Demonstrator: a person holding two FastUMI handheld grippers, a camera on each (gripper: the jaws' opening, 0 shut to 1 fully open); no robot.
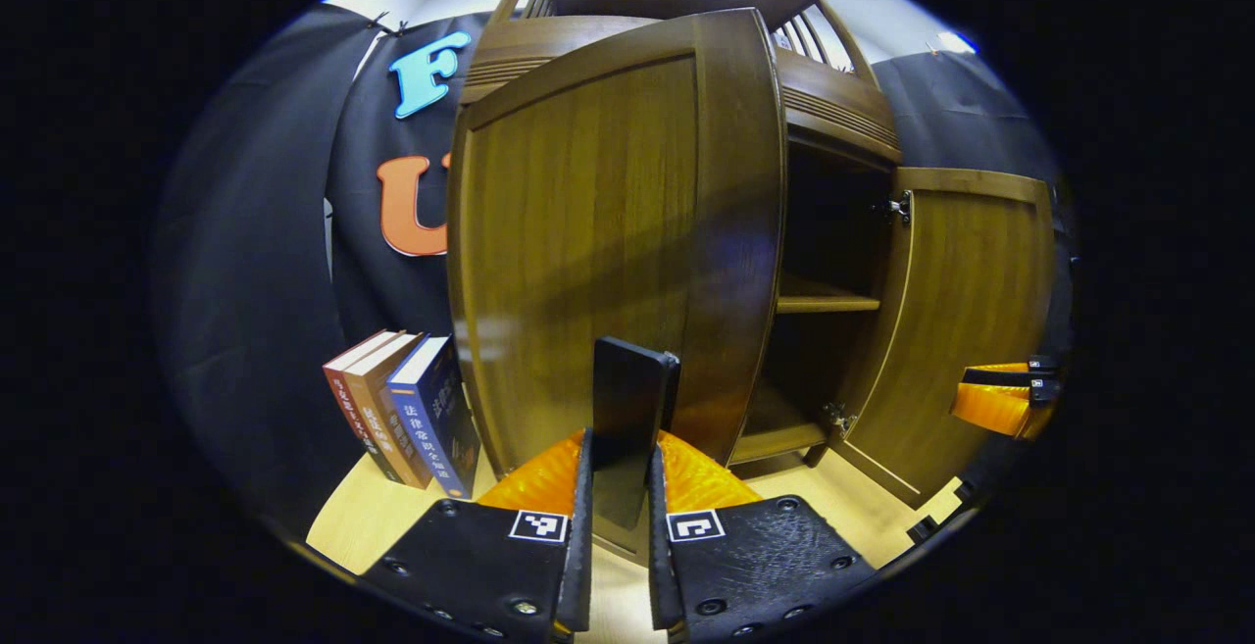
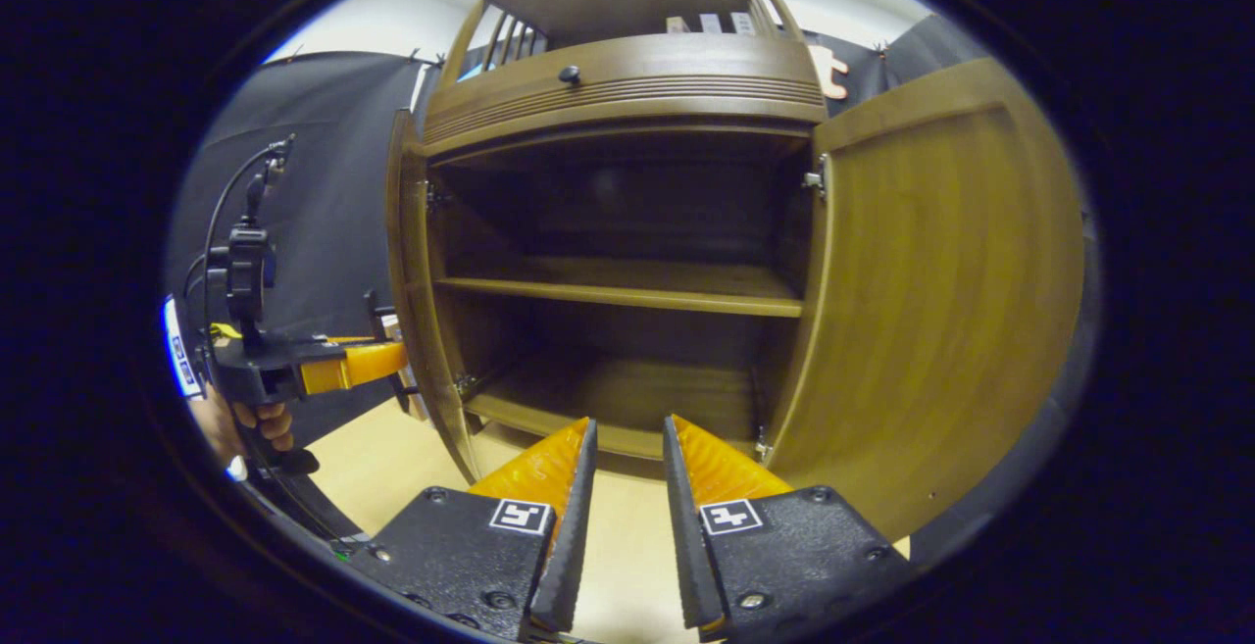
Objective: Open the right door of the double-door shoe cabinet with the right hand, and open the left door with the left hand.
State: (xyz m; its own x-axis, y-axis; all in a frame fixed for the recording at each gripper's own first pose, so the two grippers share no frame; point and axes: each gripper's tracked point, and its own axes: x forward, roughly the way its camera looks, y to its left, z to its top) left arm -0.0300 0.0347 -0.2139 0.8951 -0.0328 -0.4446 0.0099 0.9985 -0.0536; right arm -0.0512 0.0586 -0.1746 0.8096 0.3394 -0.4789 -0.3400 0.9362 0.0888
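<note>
Brown wood shoe cabinet, both doors swung open.

In the left gripper view, the left gripper point(image 1: 620, 472) has its two fingers clamped on the dark handle point(image 1: 632, 404) of the left door point(image 1: 598, 232), which stands swung outward in front of the camera. Past its edge, the shoe cabinet point(image 1: 833, 124) shows a shelf point(image 1: 824, 303); the right door point(image 1: 966, 321) stands open at the far side, with the right gripper point(image 1: 1010, 394) beside it. Three books point(image 1: 402, 409) stand on the pale floor just left of the cabinet. In the right gripper view, the right gripper point(image 2: 627, 463) hovers before the open cabinet point(image 2: 627, 85), fingers a little apart and holding nothing. The right door point(image 2: 941, 301) is wide open on the right; the left door point(image 2: 417, 301) shows edge-on, with the left gripper point(image 2: 377, 360) held by a hand point(image 2: 265, 423) beside it.
</note>
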